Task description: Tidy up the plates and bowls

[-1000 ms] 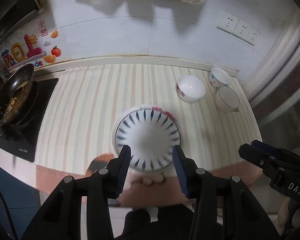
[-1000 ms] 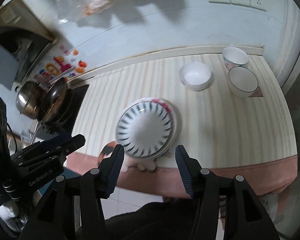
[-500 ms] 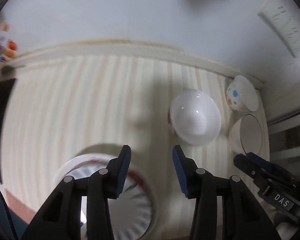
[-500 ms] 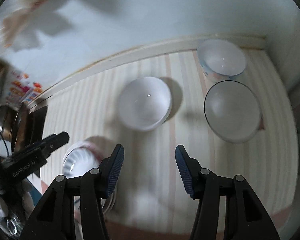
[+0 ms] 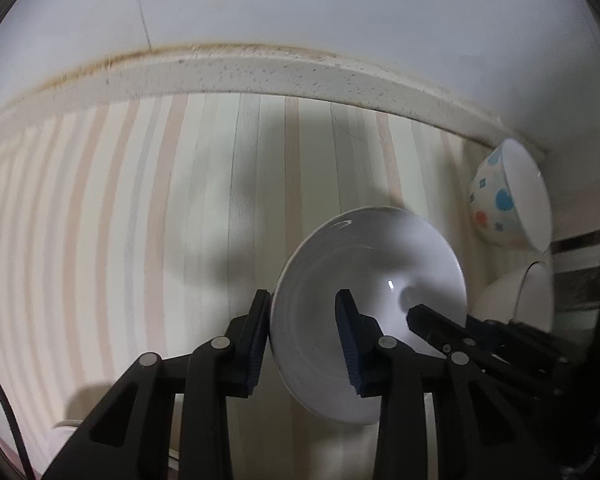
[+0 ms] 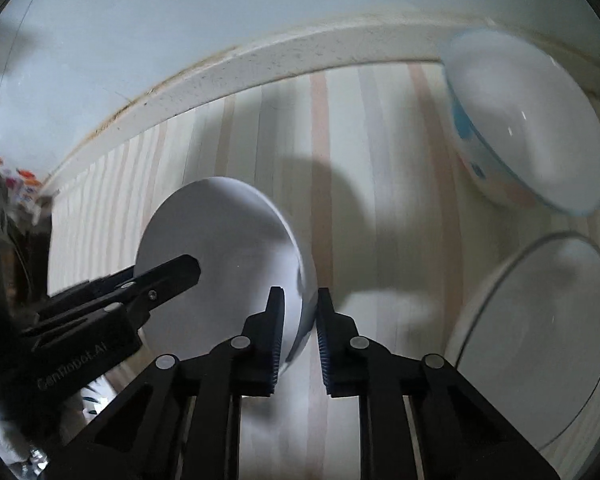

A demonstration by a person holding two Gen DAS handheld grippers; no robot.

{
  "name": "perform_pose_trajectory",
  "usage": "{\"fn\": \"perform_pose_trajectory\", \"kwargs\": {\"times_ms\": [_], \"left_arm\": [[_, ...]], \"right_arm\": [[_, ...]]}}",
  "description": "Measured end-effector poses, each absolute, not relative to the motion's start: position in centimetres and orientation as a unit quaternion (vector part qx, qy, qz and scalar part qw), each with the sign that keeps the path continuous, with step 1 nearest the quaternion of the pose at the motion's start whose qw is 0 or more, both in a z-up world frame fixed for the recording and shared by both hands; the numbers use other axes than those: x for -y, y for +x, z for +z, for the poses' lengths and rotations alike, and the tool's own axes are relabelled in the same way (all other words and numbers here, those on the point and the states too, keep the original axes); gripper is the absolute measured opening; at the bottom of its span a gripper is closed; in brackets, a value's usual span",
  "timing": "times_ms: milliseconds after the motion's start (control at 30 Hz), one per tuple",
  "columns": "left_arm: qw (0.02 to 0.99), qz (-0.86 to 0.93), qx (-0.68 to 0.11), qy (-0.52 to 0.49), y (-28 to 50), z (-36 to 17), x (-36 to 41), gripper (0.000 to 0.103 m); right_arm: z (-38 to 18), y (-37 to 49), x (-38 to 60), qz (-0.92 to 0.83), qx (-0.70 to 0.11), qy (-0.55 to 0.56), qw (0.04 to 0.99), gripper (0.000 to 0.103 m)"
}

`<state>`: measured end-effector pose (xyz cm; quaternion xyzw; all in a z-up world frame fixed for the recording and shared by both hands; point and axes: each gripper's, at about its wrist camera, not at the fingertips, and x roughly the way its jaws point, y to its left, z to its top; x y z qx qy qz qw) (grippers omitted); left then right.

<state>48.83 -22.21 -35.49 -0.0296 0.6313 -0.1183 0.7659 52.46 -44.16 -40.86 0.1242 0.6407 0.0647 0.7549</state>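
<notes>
Both wrist cameras peer close along their fingers at the white bowl (image 5: 370, 280) (image 6: 220, 256), from opposite sides.

- My left tongs (image 5: 303, 322) are parted, one finger (image 5: 256, 340) on the outside and the other (image 5: 350, 340) on the inside of a wall.
- My right tongs (image 6: 299, 320) are narrowly parted, with a thin wall between the pads.
- Each pair reaches in from the other's side, tips converging low and forward.
</notes>
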Motion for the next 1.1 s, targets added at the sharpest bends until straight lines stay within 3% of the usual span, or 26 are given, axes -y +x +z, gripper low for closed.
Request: {"fn": "perform_pose_trajectory", "kwargs": {"times_ms": [567, 1100], "left_arm": [[0.779, -0.147, -0.61, -0.012, 38.1, -29.1, 22.0, 0.03], [0.749, -0.17, -0.64, 0.022, 33.2, -33.0, 26.6, 0.03]], "right_arm": [[-35.5, 43.4, 45.8, 0.098, -0.639, 0.112, 0.755, 0.015], [-38.4, 35.6, 48.8, 0.078, -0.671, 0.134, 0.725, 0.015]]}}
